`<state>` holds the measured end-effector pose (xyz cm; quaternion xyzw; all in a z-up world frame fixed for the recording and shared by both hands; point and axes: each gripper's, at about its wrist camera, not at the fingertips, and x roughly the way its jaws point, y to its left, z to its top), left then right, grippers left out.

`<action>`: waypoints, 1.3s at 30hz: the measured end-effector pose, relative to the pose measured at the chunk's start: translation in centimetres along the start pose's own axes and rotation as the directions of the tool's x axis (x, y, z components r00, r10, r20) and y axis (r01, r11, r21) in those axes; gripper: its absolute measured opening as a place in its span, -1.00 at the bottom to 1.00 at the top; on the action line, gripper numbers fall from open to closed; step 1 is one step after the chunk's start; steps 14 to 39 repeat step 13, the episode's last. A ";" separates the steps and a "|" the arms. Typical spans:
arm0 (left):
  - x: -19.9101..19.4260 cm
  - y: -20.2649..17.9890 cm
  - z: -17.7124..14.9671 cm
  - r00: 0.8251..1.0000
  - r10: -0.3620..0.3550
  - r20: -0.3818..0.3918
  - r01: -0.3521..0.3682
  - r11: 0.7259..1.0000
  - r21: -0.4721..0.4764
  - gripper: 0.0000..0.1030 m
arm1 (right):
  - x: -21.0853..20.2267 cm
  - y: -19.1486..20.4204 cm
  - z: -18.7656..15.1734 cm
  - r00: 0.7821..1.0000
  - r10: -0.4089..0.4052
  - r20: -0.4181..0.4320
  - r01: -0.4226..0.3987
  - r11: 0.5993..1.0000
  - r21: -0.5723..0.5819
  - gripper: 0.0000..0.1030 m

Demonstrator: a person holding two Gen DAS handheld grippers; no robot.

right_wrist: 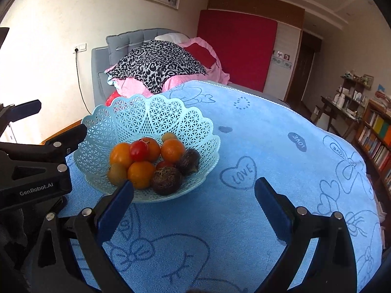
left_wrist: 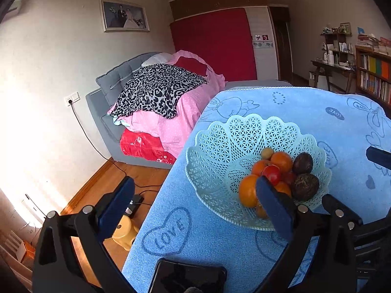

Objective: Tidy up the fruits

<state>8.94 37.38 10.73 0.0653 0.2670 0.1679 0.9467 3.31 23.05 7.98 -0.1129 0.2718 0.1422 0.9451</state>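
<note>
Fruit (right_wrist: pixel 146 161) sits heaped in my pale green lattice basket (right_wrist: pixel 171 119), left of centre in the right wrist view: oranges, a red tomato, two dark wrinkled passion fruits and a couple of small yellowish ones, all touching. The basket rests on a blue towel (right_wrist: pixel 281 171) printed with hearts, bows and "LOVE", which covers the whole work surface. My right gripper (right_wrist: pixel 194 188) is spread wide over bare towel at the lower centre, holding nothing, its left finger just in front of the basket rim. My left gripper (left_wrist: pixel 195 188) is spread too and empty; in its view one finger overlaps the basket's near side. A dark phone (left_wrist: pixel 188 276) lies at the bottom edge of that frame. Behind, a grey bed (left_wrist: pixel 110 92) piled with pink and leopard-print bedding (left_wrist: pixel 158 90), a red panel (left_wrist: pixel 215 46) against the wardrobe, bookshelves (left_wrist: pixel 374 78) at the right.
</note>
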 end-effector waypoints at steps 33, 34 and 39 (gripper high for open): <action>-1.1 -1.5 -0.3 0.999 -0.053 -0.001 0.053 0.998 0.017 0.95 | -0.6 -3.4 -1.5 0.989 -0.099 -0.113 0.104 0.994 0.037 0.91; -1.1 -1.5 -0.3 0.999 -0.053 -0.001 0.053 0.998 0.017 0.95 | -0.6 -3.4 -1.5 0.989 -0.099 -0.113 0.104 0.994 0.037 0.91; -1.1 -1.5 -0.3 0.999 -0.053 -0.001 0.053 0.998 0.017 0.95 | -0.6 -3.4 -1.5 0.989 -0.099 -0.113 0.104 0.994 0.037 0.91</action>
